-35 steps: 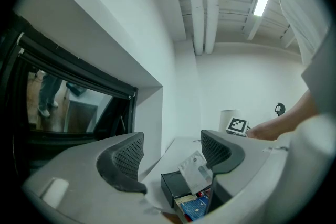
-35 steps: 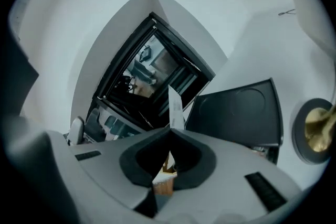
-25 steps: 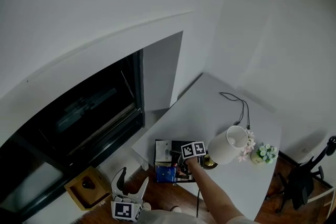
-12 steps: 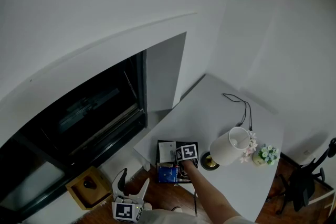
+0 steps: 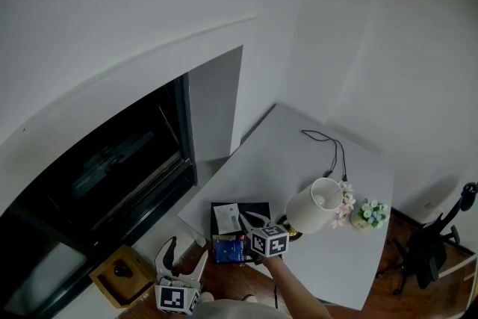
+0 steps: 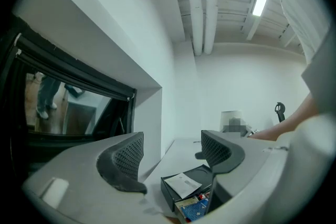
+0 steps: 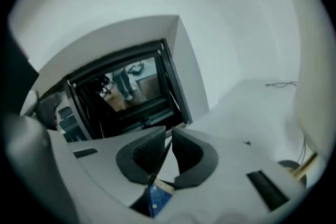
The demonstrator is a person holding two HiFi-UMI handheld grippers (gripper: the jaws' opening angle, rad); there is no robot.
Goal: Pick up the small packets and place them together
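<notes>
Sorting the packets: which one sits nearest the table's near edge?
The blue packet, right at the edge; the white packet lies farther in, on the black box.

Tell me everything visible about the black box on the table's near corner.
The black box is shallow, rectangular and open-topped, with low dark walls, card or plastic by its look. It sits flat at the near corner of the white table, beside the lamp. A white packet lies in it at the left; a blue packet lies at its near end.
</notes>
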